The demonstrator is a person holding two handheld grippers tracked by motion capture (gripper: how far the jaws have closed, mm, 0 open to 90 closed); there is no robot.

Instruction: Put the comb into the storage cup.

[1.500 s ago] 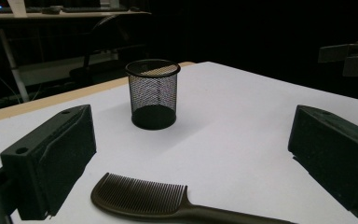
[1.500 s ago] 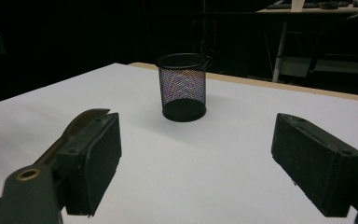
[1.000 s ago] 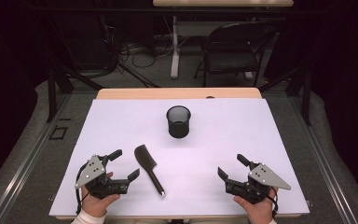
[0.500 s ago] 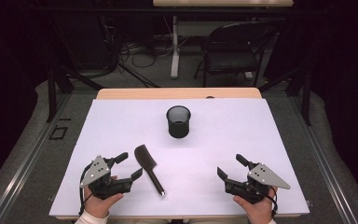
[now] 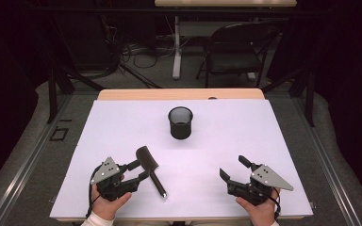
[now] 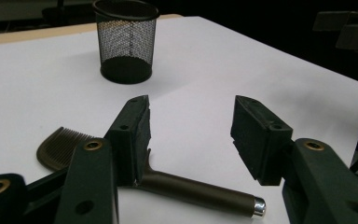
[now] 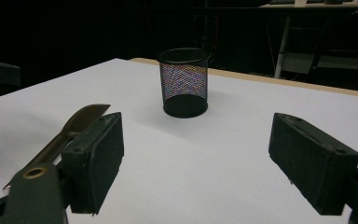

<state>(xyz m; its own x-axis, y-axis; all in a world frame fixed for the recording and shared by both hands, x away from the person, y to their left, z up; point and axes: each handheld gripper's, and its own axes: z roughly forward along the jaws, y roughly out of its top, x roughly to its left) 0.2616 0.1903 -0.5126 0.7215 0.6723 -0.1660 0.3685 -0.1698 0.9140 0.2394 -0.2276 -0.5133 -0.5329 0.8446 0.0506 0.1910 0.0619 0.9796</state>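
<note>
A: Shifted since the earlier frame: left gripper, nudged toward the comb; jaws just closing, now about half open astride the handle where it meets the head. Pads probably not yet pressing.

B: Comb location?

A: Flat on the white table, at 7 o'clock from the mesh cup.

B: Right gripper?

A: Wide open, empty, idle.

B: Step in hand?

A: Grasping. Next: close fully, lift, carry toward 1 o'clock, to the cup.
</note>
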